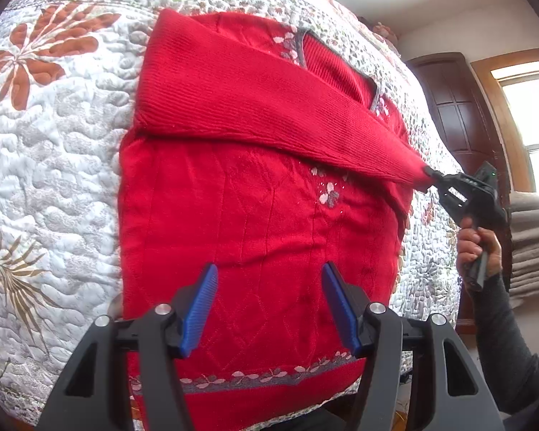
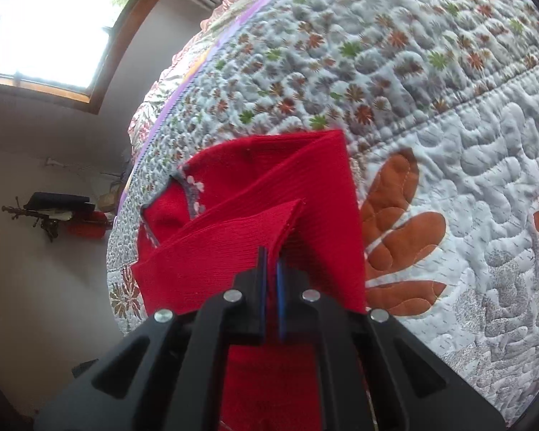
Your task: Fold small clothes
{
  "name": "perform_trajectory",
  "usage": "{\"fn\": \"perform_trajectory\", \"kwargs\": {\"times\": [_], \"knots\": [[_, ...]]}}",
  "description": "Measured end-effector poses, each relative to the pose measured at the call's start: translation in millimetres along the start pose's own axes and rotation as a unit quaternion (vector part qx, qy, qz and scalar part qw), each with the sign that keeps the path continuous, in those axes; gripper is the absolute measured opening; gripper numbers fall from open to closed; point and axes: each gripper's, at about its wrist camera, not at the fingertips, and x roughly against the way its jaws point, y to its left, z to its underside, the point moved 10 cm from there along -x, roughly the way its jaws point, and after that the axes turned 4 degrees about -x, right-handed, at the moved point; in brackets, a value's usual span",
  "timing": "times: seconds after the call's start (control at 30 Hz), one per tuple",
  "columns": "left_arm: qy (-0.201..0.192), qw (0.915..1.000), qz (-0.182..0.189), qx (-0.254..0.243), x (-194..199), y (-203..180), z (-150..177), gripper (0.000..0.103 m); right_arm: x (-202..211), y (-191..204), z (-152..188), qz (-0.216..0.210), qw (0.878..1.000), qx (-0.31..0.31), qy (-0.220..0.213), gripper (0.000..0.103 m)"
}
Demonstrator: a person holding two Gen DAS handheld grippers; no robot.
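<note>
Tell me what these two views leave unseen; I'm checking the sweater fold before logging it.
- Left wrist view: the red sweater has its hem partly covered by the open left gripper; its other sleeve is not visible.
- Left wrist view: the right gripper looks small at the sleeve cuff; its grip is unclear there.
- Right wrist view: the gripper body hides the sweater's lower part.
- Right wrist view: dark wall objects are too blurred to identify.

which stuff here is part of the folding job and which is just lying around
Part of the job:
- red sweater
- its sleeve, clamped in the right tool
- left tool, open above the sweater
- quilted bedspread, the folding surface

Just lying about:
- wooden door
- window
- wall hooks
</note>
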Motion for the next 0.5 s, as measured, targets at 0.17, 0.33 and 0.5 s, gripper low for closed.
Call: {"fn": "perform_trajectory", "kwargs": {"times": [0.17,0.33,0.5], "knots": [[0.004,1.0000,-0.003,-0.002,-2,-1,0,0.060,-2,-13,2,0.015,1.000,0.003,-0.007,0.003],[0.002,1.0000,-0.001,-0.005,-3,-4,-5,0.060,15,-15,-2,0.025,1.000,0.008,-0.016,0.003],[0.004,1.0000,0.002,-0.009,-7,-7,-8,0.060,14,-24,-3,0.026,1.000,0.002,-0.011,0.003]]}}
